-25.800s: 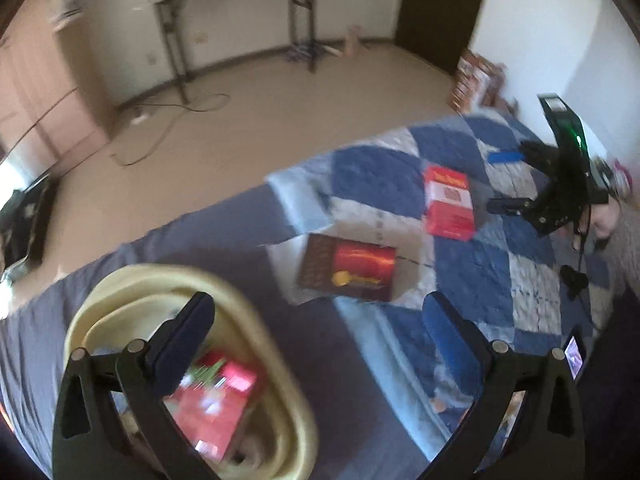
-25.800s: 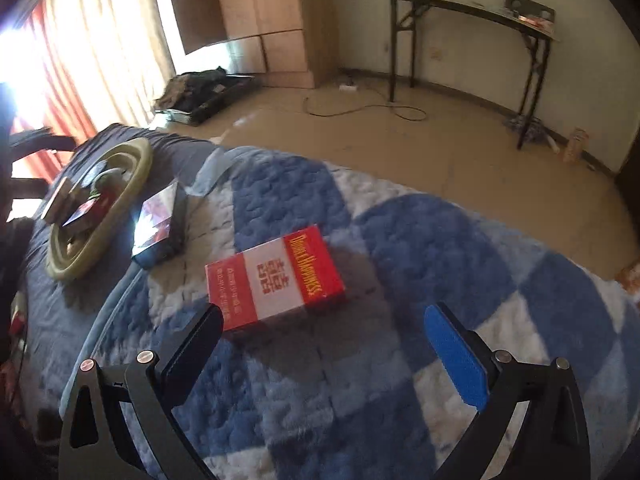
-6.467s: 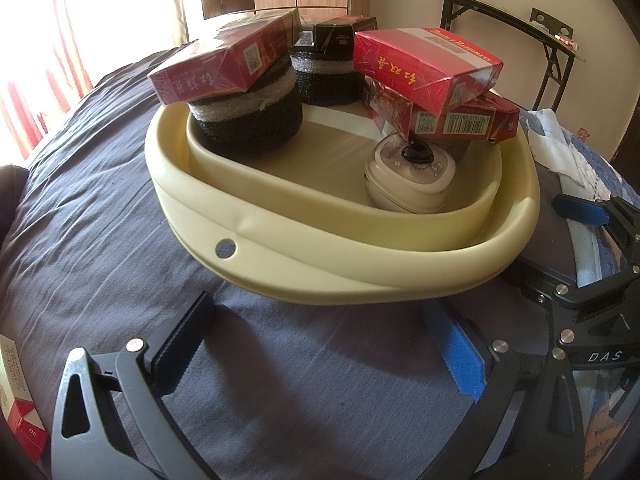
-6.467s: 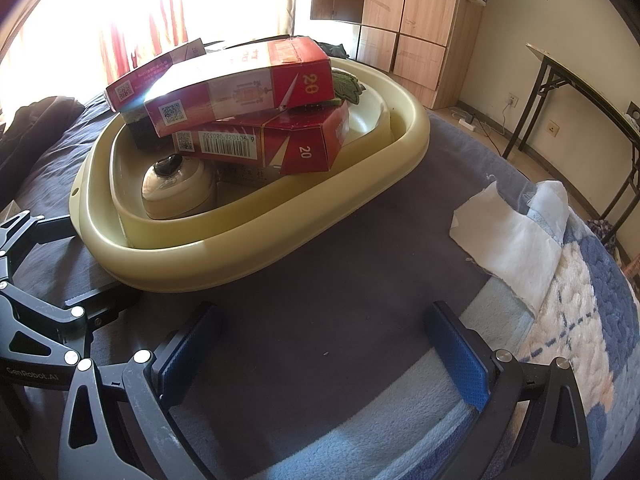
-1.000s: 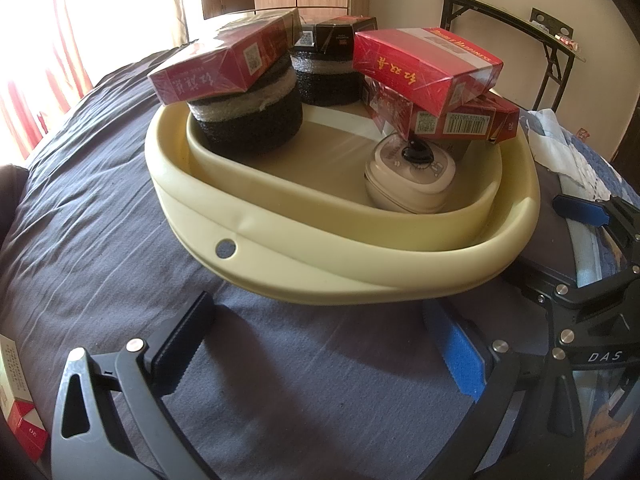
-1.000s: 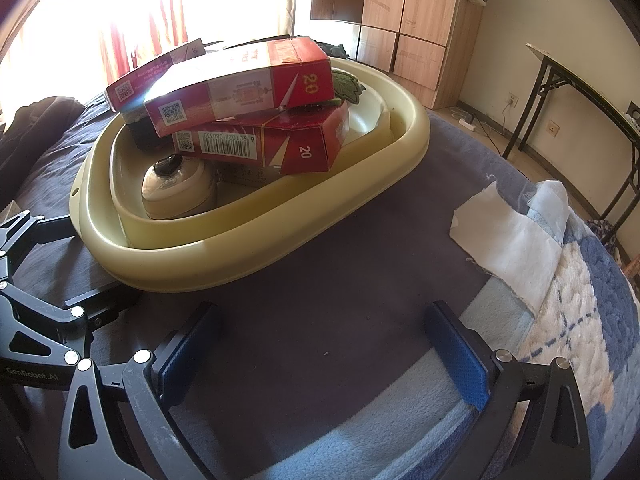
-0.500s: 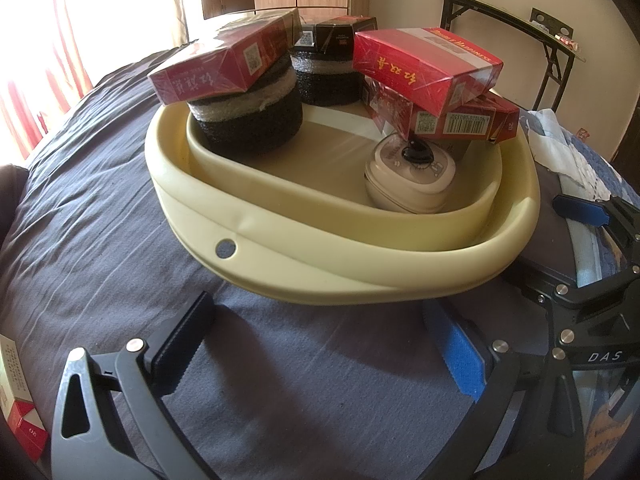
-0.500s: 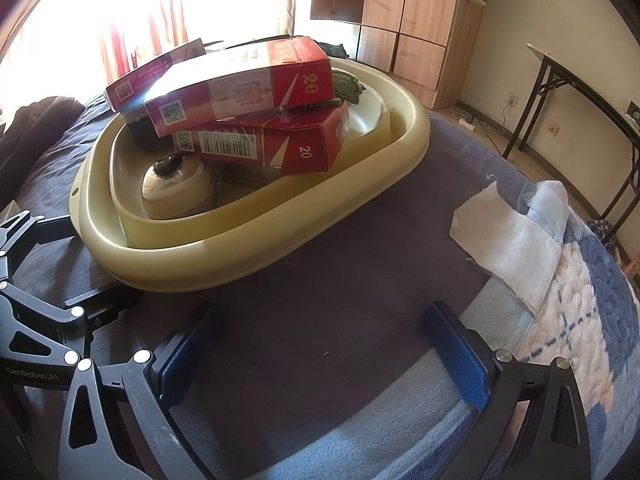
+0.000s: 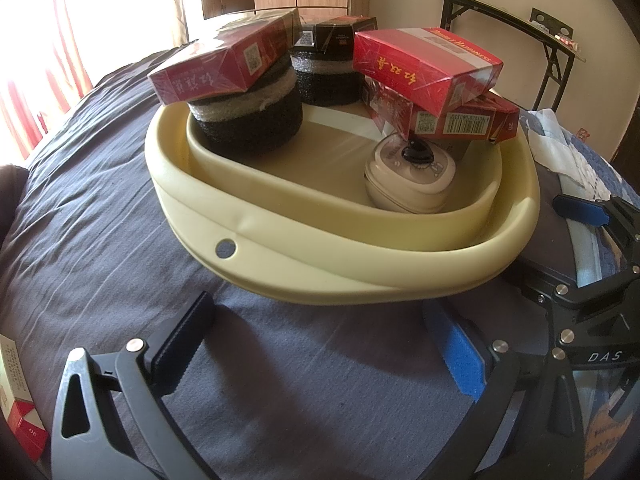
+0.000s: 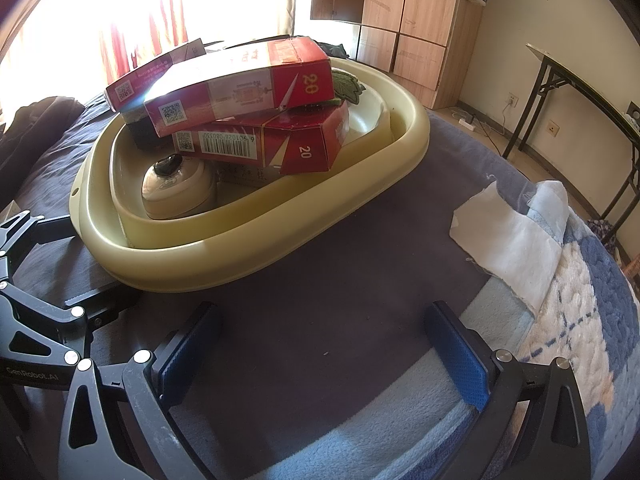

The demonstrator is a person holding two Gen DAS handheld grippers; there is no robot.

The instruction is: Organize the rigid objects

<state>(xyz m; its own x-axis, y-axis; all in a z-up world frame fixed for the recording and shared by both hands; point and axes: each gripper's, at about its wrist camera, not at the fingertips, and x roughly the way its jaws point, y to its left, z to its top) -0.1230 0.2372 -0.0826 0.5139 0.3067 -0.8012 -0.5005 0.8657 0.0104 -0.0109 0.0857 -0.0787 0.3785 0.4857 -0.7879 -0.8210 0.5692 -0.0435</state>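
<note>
Nothing has moved since a second ago; we hold both grippers wide open and empty.
Our left gripper (image 9: 320, 344) and right gripper (image 10: 320, 348) rest near the cream basin (image 9: 304, 248) holding the red cartons (image 9: 424, 60).

My right gripper (image 10: 320, 356) hangs wide open and empty over the dark bedsheet (image 10: 340, 272). Ahead sits the cream basin (image 10: 360, 196), holding two stacked red cartons (image 10: 256, 120) beside a small cream device (image 10: 176, 192). My left gripper (image 10: 44, 300) lies just beside the basin's near rim.
</note>
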